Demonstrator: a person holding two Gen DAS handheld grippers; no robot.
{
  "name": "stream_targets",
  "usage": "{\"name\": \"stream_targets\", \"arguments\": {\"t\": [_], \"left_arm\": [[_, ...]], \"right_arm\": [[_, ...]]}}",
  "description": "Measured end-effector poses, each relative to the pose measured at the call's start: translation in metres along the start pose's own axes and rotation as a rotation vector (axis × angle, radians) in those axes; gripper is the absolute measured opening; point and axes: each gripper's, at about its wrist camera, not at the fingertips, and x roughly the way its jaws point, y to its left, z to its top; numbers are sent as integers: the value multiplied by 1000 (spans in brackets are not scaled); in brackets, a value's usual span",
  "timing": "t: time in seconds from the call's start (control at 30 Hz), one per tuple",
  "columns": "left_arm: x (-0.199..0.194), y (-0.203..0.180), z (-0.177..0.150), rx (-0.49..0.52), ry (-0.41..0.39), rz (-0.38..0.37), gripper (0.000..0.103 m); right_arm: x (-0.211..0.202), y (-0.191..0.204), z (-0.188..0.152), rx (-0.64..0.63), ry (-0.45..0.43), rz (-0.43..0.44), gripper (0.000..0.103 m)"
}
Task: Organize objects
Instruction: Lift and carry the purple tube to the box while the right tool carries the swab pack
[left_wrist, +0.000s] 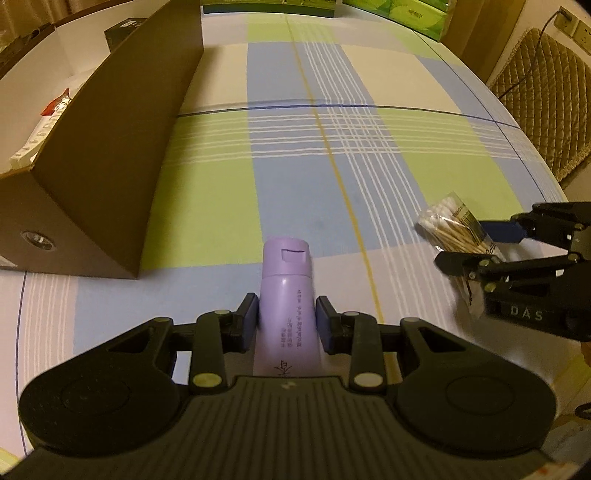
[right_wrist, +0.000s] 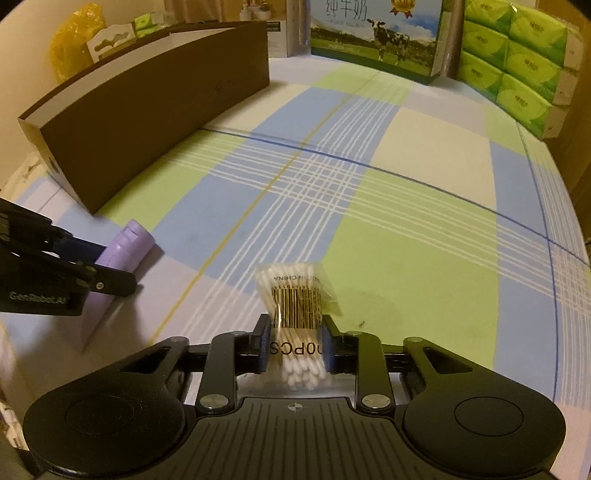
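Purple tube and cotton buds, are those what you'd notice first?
Yes. The purple tube sits pinched in the left gripper, cap pointing away, over the checked tablecloth. The bag of cotton buds is squeezed in the right gripper beside it. A long brown box stands open to the left, and green tissue packs are stacked at the far right.

Counter (right_wrist: 424, 236) is covered in a blue/green/cream plaid cloth. A long brown box (right_wrist: 155, 110) stands on it along the left side. Beyond the box's far end stands a milk carton with a cow print (right_wrist: 373, 33), and right of that carton a stack of green tissue packs (right_wrist: 517, 62).
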Motion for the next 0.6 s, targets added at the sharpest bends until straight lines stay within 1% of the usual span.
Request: {"name": "stream_targets", "arguments": {"t": [0.1, 0.2, 0.37, 0.6], "left_arm": [[-1, -1, 0, 14, 2, 1, 28], [-2, 2, 0, 7, 4, -22, 28], [-10, 9, -1, -1, -10, -29, 28], [-24, 17, 0, -10, -40, -35, 27]], "right_arm": [[-1, 2, 0, 5, 12, 19, 21], [-3, 3, 2, 40, 23, 56, 21], [-8, 7, 9, 58, 8, 86, 21], [-12, 17, 20, 47, -23, 108, 21]]}}
